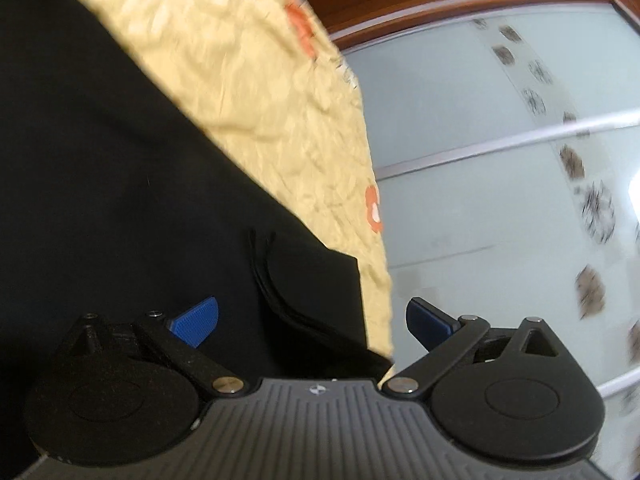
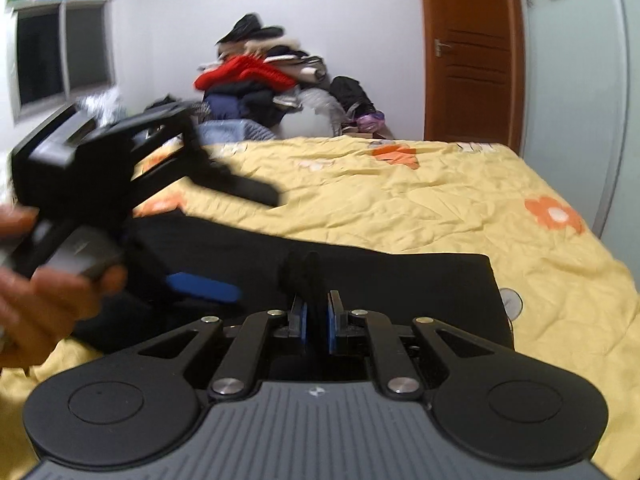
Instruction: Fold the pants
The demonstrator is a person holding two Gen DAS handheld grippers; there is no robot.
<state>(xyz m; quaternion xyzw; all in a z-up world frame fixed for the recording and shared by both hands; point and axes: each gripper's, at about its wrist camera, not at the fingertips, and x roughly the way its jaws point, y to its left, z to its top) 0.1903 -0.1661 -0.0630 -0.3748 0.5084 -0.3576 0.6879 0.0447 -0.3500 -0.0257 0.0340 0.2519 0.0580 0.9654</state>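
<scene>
The right gripper (image 2: 316, 312) sits pinched narrow on a raised ridge of the black pants (image 2: 400, 280), which lie flat on the yellow bedspread (image 2: 400, 200) just ahead of it. Just to its left, the left gripper (image 1: 312, 320) hangs spread wide over the same cloth, gripping nothing. To fold well, I'd judge the left should close on the edge level with the right, so both lift evenly. Beyond, a clothes pile (image 2: 260, 80) and door (image 2: 472, 52)

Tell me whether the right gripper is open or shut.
Shut on the pants. In the right wrist view the right gripper has its blue pads drawn close together, with a pinch of black cloth standing up between them.
</scene>
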